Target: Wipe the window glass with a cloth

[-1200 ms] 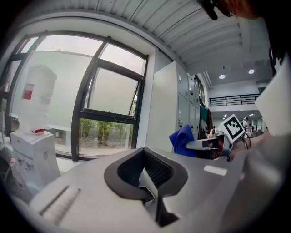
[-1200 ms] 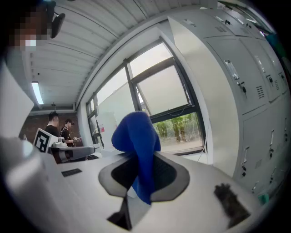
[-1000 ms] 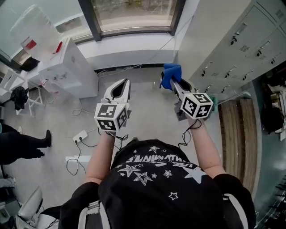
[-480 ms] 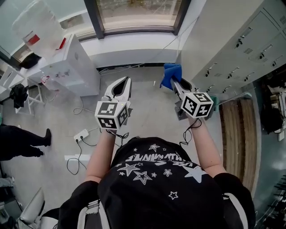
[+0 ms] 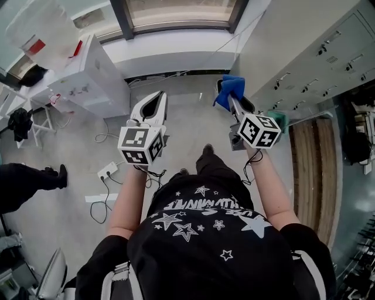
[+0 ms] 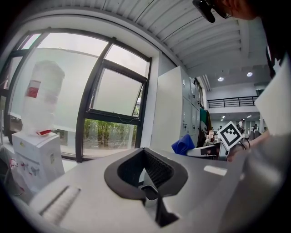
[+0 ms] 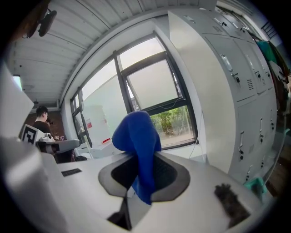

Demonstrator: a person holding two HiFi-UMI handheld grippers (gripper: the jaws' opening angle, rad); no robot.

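Observation:
A blue cloth is pinched in my right gripper, which is shut on it and held in the air, pointing toward the window. The cloth bunches above the jaws and one corner hangs down through them. My left gripper is level with it on the left, shut with nothing between its jaws. In the left gripper view the dark-framed window glass lies ahead, with the cloth off to the right. Neither gripper touches the glass.
A white water dispenser stands left of the window. Grey lockers line the right side. A power strip and cables lie on the floor. A bystander's leg shows at the left. My own foot is forward.
The person has stepped toward the window, and a foot now shows between the arms. Both grippers sit a little nearer the wall. The cloth stays in the right gripper.

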